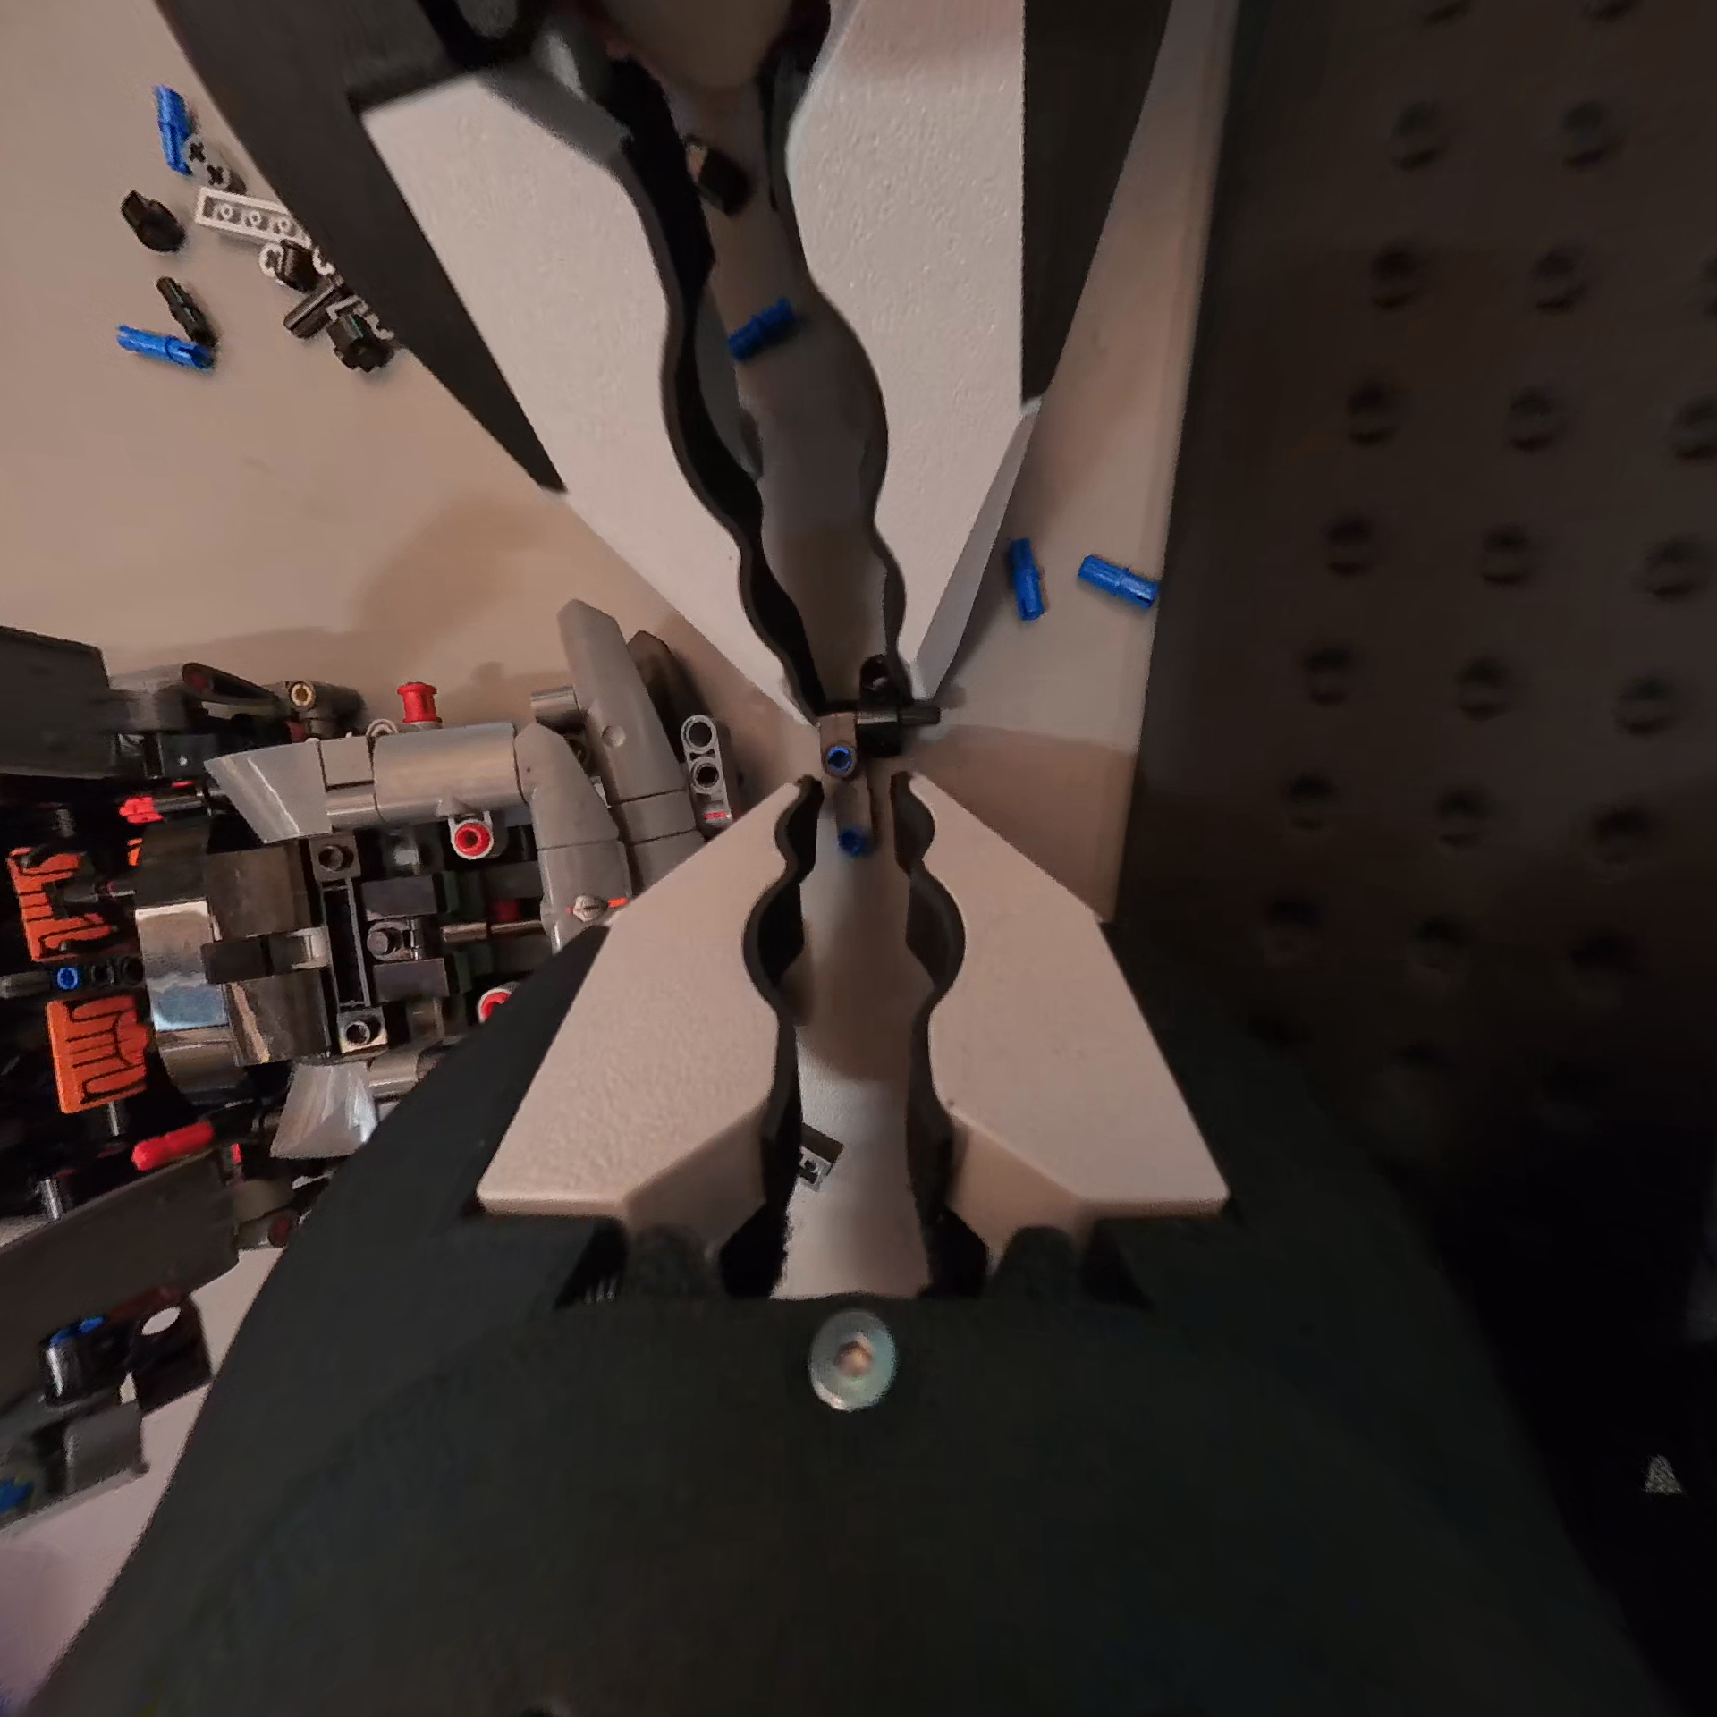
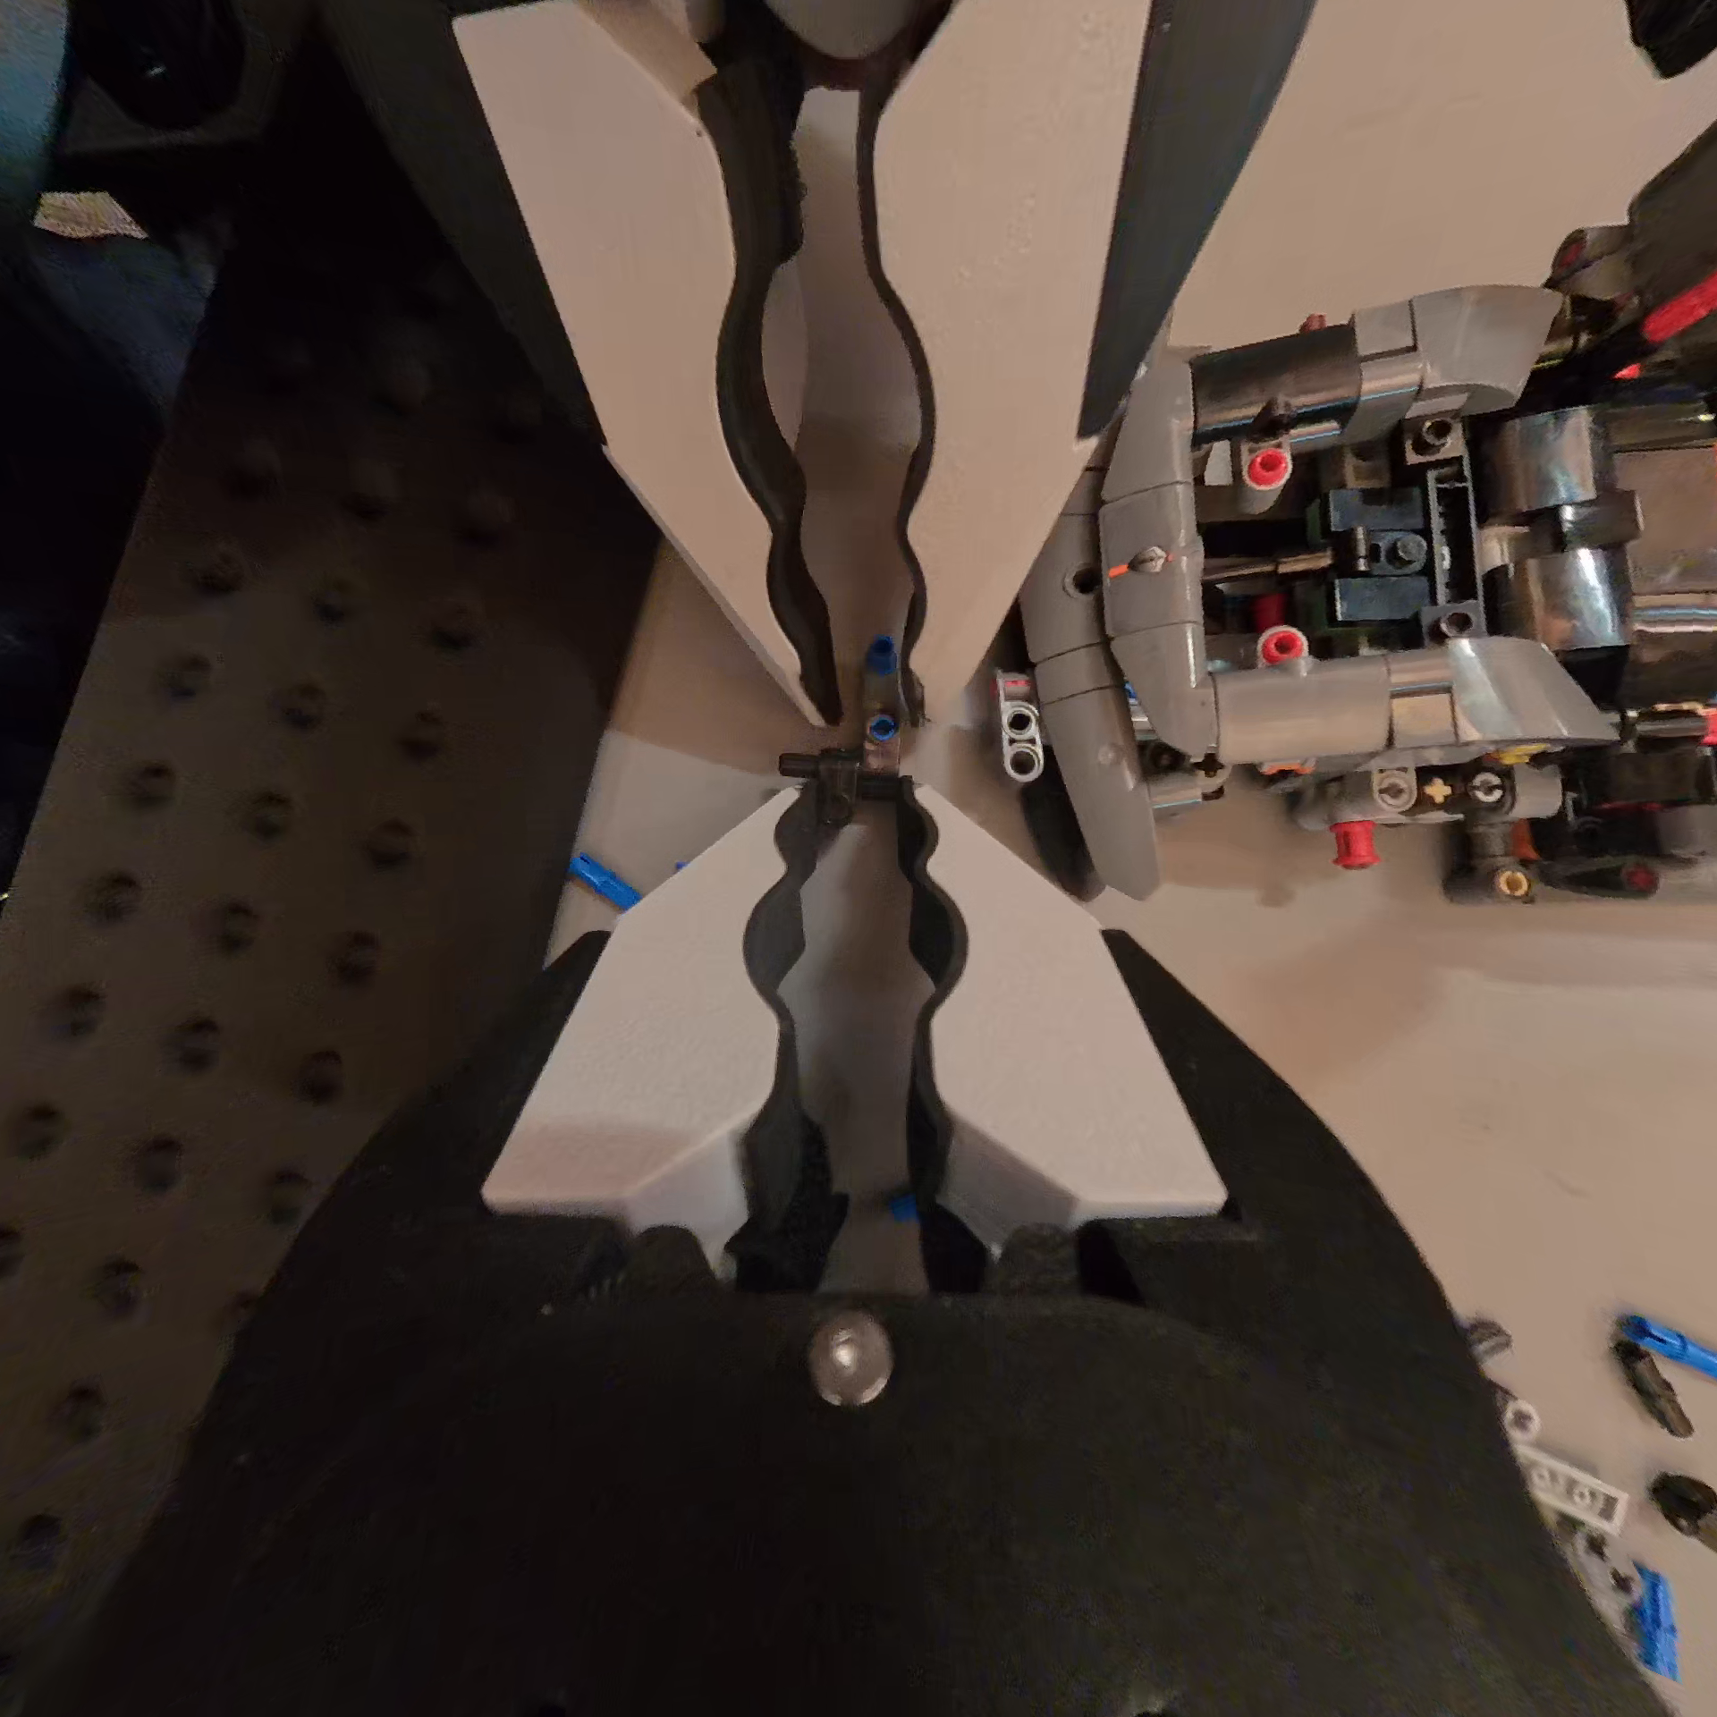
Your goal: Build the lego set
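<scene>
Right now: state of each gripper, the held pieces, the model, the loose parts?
left gripper: shut on grey connector
right gripper: shut on black connector
grey connector: blue pins fitted, meets black connector
black connector: held tip to tip
lego model: partly built, on table
loose blue pins: lying unused

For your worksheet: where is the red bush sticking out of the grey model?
In the left wrist view, the red bush stands on the grey model's top edge, left of centre, beside a tan-holed black connector.

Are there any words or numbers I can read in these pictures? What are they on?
None can be read.
Orange panels on the lego model: black squiggles, no legible letters.
Grey curved piece: tiny emblem, too small to read.
</scene>
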`<action>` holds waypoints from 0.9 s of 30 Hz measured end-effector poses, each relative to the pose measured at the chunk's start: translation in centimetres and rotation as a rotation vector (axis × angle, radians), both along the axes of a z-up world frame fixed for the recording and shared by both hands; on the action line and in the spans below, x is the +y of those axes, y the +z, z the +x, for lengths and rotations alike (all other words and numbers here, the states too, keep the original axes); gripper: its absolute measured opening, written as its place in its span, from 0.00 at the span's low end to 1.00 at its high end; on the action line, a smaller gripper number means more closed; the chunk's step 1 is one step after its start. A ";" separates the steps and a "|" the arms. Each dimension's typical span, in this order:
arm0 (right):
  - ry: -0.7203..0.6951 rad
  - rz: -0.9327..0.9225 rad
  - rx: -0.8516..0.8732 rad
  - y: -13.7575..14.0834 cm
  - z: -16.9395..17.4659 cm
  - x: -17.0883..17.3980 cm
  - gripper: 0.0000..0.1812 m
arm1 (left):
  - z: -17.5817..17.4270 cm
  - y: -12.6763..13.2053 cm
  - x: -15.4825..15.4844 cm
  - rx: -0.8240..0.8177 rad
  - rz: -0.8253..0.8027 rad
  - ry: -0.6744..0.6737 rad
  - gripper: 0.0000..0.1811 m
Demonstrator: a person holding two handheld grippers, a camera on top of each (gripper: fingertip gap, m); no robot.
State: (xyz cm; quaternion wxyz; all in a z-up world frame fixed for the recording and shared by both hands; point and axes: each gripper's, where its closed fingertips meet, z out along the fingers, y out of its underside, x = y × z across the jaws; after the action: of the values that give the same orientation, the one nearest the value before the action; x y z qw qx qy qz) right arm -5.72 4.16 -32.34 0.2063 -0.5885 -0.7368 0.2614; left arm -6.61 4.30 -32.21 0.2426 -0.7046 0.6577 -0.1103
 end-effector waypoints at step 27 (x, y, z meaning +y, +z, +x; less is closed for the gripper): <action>0.010 -0.002 -0.015 0.0 0.3 -0.3 0.03 | 0.3 -0.3 -0.3 -0.028 -0.031 -0.011 0.06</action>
State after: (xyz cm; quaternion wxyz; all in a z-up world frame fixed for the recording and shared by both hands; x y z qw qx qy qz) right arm -5.47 3.81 -32.38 0.1988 -0.5869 -0.7410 0.2585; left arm -6.31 3.99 -32.48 0.2401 -0.7029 0.6565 -0.1317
